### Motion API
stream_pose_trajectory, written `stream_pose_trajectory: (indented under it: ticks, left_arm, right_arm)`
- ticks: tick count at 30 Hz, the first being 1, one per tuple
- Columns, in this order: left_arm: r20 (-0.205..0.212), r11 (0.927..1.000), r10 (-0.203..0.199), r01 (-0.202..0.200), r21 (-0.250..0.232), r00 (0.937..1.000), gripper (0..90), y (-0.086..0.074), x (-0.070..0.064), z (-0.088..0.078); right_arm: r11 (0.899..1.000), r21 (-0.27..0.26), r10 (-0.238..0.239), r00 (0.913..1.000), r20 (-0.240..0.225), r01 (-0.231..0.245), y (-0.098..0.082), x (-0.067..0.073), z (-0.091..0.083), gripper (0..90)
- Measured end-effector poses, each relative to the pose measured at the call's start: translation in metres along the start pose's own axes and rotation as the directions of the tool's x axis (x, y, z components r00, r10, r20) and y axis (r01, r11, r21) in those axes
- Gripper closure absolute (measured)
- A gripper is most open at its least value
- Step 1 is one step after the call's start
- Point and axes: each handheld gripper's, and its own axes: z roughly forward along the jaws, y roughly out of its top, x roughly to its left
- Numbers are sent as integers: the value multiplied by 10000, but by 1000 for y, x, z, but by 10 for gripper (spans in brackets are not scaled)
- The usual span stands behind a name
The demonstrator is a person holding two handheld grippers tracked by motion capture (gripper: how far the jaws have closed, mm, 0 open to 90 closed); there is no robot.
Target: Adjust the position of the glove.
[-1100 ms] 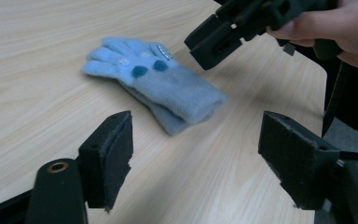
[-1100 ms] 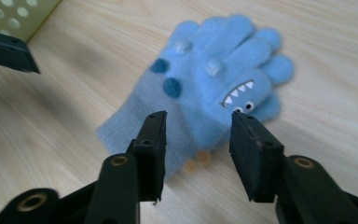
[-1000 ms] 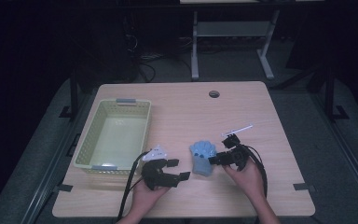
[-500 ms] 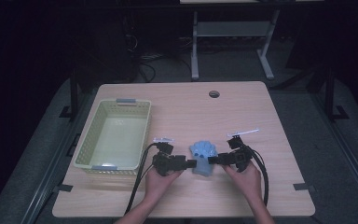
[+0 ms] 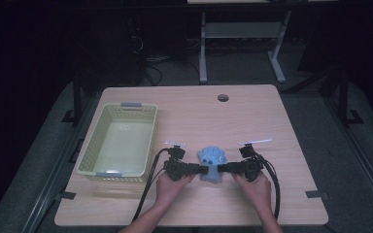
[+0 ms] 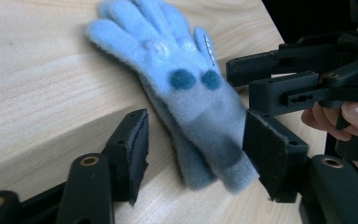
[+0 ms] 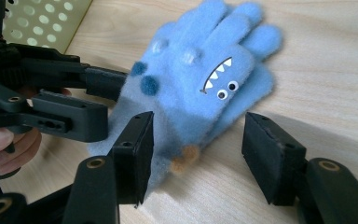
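A fuzzy blue monster glove (image 5: 211, 162) with toothy mouth and googly eyes (image 7: 205, 79) lies flat on the wooden table, fingers pointing away from me; a second layer shows under it. My left gripper (image 5: 203, 170) comes in from the left. Its jaws have just been closing and straddle the glove's cuff (image 6: 191, 93), with a gap still showing at one pad, so it is open (image 6: 200, 154). My right gripper (image 5: 222, 169) faces it from the right. Its jaws have just closed a little around the cuff's other edge, and it too is open (image 7: 198, 154).
A pale yellow mesh basket (image 5: 121, 175) stands empty at the table's left, also seen at the top left of the right gripper view (image 7: 46, 18). A cable hole (image 5: 223, 97) sits near the far edge. Black cables trail from both grippers toward me.
My left gripper has moved right to the glove and its jaws have narrowed around the cuff. The right gripper stays beside the glove, slightly lower. The glove has not shifted.
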Motion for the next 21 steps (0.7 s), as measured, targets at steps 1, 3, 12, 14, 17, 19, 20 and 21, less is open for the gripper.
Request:
stream_pose_trajectory:
  ticks: [1, 3, 12, 14, 17, 19, 20, 21]
  left_arm:
    - [29, 10000, 7, -7, 39, 10000, 434, 0, 0, 0]
    - [88, 10000, -27, 27, 71, 10000, 442, 0, 1, 1]
    - [431, 9994, 30, -45, 353, 9991, 477, -2, -1, 4]
    - [462, 9993, 0, -17, 368, 9989, 501, -2, -1, 4]
    - [460, 9989, 61, -82, 469, 9989, 554, -2, 0, 5]
    - [456, 9987, 114, -137, 498, 9989, 580, -3, -1, 7]
    - [467, 9985, 161, -185, 519, 9988, 589, -3, 0, 7]
    - [479, 9982, 162, -189, 571, 9987, 597, -3, 0, 7]
  right_arm:
    - [10000, 22, 36, 10000, -3, -36, 0, 0, 1, 440]
    - [10000, 42, 48, 10000, 18, -49, 0, 0, 2, 443]
    - [9997, -109, 215, 9998, -46, -216, -4, 4, 9, 551]
    - [9996, -113, 272, 9996, -60, -273, -4, 5, 10, 561]
    - [9992, -186, 357, 9993, -115, -359, -5, 4, 11, 578]
    - [9986, -279, 444, 9989, -158, -448, -6, 6, 13, 589]
    - [9988, -276, 402, 9991, -136, -406, -6, 6, 13, 592]
    - [9988, -270, 410, 9991, -125, -413, -6, 6, 14, 595]
